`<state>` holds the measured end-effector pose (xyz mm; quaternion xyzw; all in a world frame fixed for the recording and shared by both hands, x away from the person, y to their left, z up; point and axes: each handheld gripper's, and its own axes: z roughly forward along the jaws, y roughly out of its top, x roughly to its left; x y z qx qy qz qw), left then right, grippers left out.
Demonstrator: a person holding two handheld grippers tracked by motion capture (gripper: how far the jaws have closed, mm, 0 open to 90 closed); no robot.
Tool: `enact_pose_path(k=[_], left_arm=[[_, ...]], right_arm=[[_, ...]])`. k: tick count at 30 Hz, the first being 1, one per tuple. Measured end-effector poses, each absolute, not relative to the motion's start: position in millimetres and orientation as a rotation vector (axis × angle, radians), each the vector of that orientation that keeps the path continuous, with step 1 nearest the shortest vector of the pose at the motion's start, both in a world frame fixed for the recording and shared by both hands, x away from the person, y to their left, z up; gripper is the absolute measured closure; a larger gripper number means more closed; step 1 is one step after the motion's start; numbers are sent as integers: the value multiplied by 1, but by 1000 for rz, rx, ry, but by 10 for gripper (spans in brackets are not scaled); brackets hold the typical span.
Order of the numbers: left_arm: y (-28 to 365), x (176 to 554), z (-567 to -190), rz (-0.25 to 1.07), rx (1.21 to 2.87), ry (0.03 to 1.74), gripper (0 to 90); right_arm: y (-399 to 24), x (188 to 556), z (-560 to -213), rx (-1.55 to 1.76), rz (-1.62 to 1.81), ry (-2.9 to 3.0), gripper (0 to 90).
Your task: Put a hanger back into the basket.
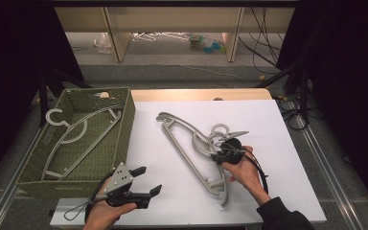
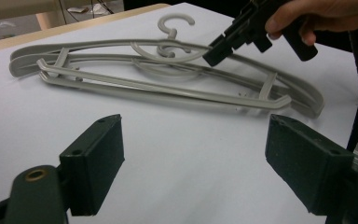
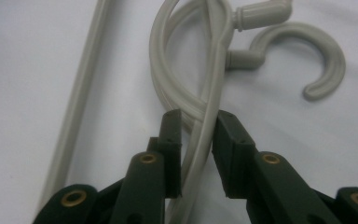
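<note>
Several grey plastic hangers (image 1: 191, 143) lie stacked and overlapping on the white table top (image 1: 182, 201). My right gripper (image 1: 218, 157) reaches into the stack near the hooks. In the right gripper view its jaws (image 3: 196, 126) are closed on a thin curved bar of a hanger (image 3: 218, 70), just below the hook (image 3: 335, 56). Near the table's front edge my left gripper (image 1: 148, 180) stands open with nothing between its jaws. The left gripper view has those wide jaws (image 2: 193, 158) facing the hanger stack (image 2: 168, 88), with the right gripper (image 2: 214, 53) on the pile beyond.
A green woven basket (image 1: 124, 129) at the left holds another grey hanger (image 1: 76, 134). Cables trail from both grippers over the front edge. Beyond the table are wooden shelf legs and clutter on the floor.
</note>
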<state>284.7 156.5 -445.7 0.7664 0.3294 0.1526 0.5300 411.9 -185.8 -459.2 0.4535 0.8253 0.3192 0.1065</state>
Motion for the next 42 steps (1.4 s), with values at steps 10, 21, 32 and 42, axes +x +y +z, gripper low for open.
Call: enact_pose_path(k=[10, 21, 32, 42], left_arm=[[157, 285, -446, 374, 1840, 787, 194], [155, 285, -447, 390, 1874, 767, 194], [157, 285, -447, 397, 1882, 758, 195], [156, 286, -447, 395, 1884, 761, 195]], right_arm=[[-191, 412, -444, 1285, 1079, 2347, 776], [-196, 410, -431, 1244, 1177, 2316, 804], [-198, 405, -421, 1156, 1276, 2345, 807], [-202, 399, -415, 1126, 1359, 2330, 808]])
